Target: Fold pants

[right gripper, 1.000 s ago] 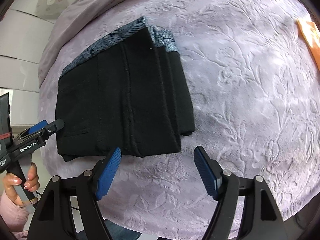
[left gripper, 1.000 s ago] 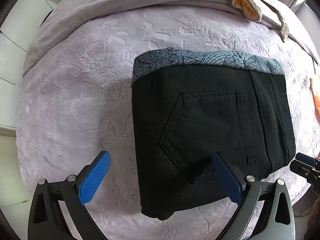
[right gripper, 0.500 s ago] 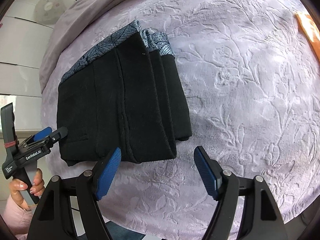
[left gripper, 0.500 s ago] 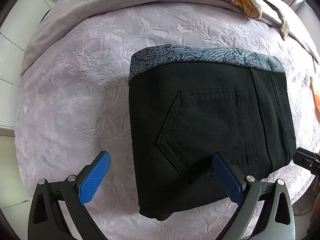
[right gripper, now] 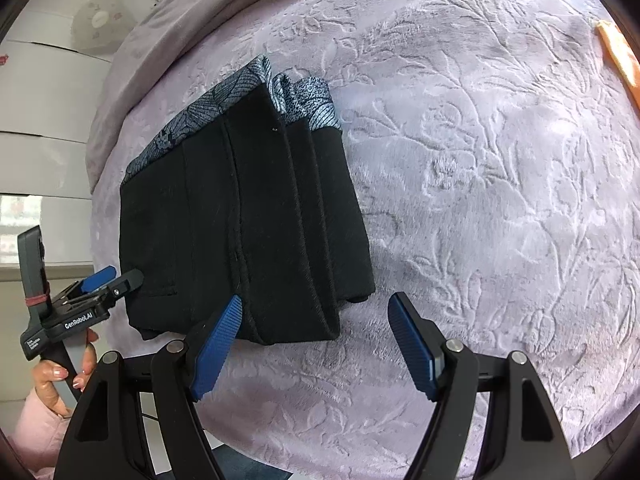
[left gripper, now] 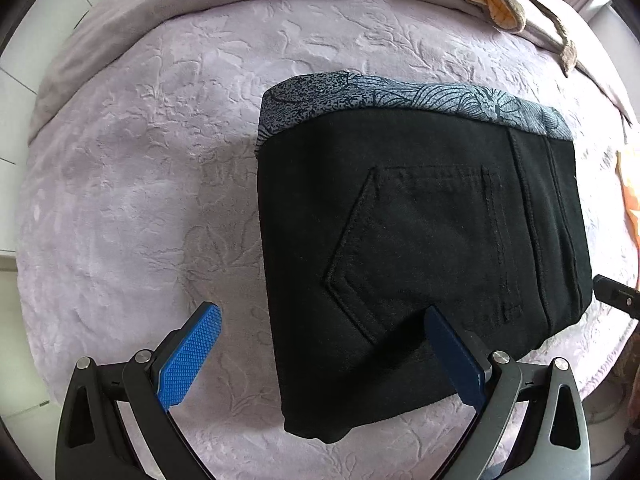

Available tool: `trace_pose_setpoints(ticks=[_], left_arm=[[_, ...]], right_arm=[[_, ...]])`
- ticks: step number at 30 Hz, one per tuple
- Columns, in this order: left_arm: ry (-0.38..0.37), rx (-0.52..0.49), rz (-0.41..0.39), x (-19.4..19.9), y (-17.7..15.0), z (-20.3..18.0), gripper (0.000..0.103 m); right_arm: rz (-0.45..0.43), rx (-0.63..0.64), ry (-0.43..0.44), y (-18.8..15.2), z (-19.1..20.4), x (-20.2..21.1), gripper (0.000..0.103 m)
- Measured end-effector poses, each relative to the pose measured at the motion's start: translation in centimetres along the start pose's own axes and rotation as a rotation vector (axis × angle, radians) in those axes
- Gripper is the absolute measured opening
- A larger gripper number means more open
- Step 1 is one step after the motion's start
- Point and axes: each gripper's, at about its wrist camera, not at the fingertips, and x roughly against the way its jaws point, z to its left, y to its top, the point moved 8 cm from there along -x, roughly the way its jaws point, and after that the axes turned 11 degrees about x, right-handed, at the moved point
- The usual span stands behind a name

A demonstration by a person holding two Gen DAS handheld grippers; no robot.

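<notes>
On the lilac embossed bedspread (left gripper: 132,184), the black pants (left gripper: 420,248) lie folded into a compact rectangular bundle, back pocket up, with the grey patterned lining (left gripper: 400,94) showing along the far edge. My left gripper (left gripper: 320,354) hangs over the near left corner of the bundle, jaws wide apart and holding nothing; one pad is above the bedspread, the other above the cloth. My right gripper (right gripper: 314,344) hangs at the near right corner, jaws likewise spread and empty. Over the last second the bundle kept its shape while both grippers drifted slightly closer to it; neither has closed. I judge the fold to be complete, or nearly so. The stacked layers at the right edge look a little uneven in the right wrist view, though lens distortion may exaggerate this. Remaining work, if any, is a light press or squaring of that edge.
</notes>
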Motion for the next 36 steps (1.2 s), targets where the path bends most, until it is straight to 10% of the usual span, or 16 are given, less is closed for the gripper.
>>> trace_pose_setpoints(ticks=[13, 36], left_arm=[[-0.068, 0.003, -0.017, 0.2, 2.4, 1.8, 0.102], [-0.433, 0.034, 0.025, -4.3, 4.7, -1.0, 0.097]], right_arm=[[0.004, -0.010, 0.093, 1.6, -1.4, 0.0, 0.081], [0.079, 0.039, 0.448, 7.1, -1.8, -6.4, 0.080]])
